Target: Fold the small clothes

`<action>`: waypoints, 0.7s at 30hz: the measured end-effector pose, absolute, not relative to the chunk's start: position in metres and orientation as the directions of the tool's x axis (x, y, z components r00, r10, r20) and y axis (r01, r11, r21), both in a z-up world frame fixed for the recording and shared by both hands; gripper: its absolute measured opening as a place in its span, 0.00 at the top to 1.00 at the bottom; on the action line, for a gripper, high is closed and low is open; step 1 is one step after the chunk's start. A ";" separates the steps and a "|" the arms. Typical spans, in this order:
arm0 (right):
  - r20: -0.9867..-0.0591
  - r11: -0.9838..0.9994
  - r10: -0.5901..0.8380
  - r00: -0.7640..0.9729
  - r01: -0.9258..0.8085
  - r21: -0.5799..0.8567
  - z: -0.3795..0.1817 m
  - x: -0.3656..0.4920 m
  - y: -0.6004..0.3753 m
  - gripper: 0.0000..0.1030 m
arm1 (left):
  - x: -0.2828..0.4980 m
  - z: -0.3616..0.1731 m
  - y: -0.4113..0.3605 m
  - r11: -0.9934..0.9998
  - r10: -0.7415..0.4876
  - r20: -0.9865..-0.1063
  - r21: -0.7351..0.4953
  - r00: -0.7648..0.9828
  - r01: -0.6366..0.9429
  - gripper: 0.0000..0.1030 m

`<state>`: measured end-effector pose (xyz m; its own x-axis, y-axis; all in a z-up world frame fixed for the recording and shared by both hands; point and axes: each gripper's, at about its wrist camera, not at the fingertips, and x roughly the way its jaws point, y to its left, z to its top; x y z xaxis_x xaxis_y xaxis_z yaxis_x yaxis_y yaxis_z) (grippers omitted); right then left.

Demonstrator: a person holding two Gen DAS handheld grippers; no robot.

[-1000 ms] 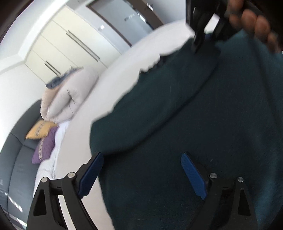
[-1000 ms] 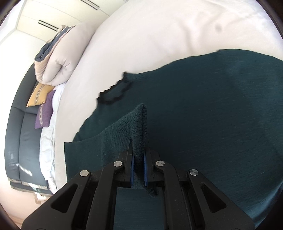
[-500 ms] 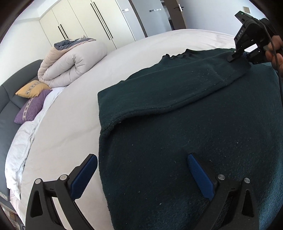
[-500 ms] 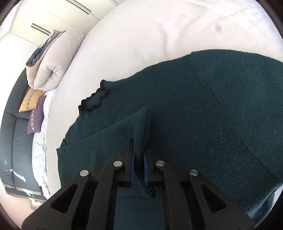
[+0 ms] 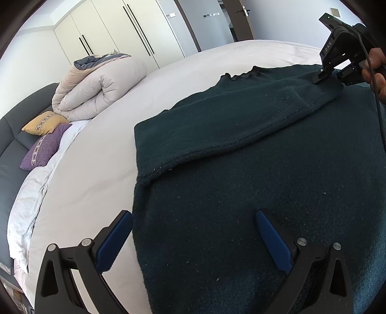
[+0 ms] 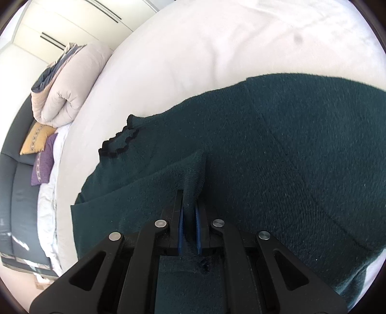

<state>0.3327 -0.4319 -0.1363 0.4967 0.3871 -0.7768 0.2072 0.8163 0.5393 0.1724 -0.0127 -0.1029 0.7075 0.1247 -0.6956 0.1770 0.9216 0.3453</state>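
Right tool (image 6: 189, 217) pinches a fold of the green sweater (image 6: 277, 157); left tool (image 5: 193, 239) hovers low, spread wide, holding nothing.

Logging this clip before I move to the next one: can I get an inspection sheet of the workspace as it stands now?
Surface: bed with a pale sheet, lightly creased.
Job's things: dark green sweater spread on the bed, one sleeve folded across the body.
Clutter: rolled duvet, yellow cushion and purple cushion at the head of the bed.
Grippers: left claw open, above the sweater's near edge; right claw shut on the sleeve's end.
Cables: one dark cable hanging by the right claw's handle.
Surroundings: cream wardrobe, dark door, grey headboard.
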 end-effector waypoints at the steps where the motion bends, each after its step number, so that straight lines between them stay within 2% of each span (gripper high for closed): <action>1: -0.779 0.821 0.383 0.497 0.205 0.534 -0.136 0.332 -0.432 0.94 | 0.172 -0.103 -0.012 0.922 0.123 -0.696 0.343 0.708 0.177 0.00; 8: -0.791 0.856 0.338 0.510 0.183 0.484 -0.129 0.330 -0.426 0.94 | 0.173 -0.102 -0.011 0.924 0.120 -0.698 0.338 0.706 0.177 0.00; 15: -0.783 0.857 0.350 0.514 0.162 0.489 -0.137 0.330 -0.429 0.93 | 0.173 -0.102 -0.012 0.925 0.120 -0.698 0.337 0.706 0.177 0.00; 17: -0.737 0.806 0.420 0.530 0.156 0.571 -0.141 0.324 -0.442 0.91 | 0.174 -0.099 -0.009 0.931 0.105 -0.708 0.317 0.698 0.181 0.00; 21: -0.713 0.758 0.444 0.543 0.198 0.622 -0.141 0.315 -0.458 0.90 | 0.173 -0.081 0.004 0.960 0.040 -0.735 0.216 0.677 0.177 0.01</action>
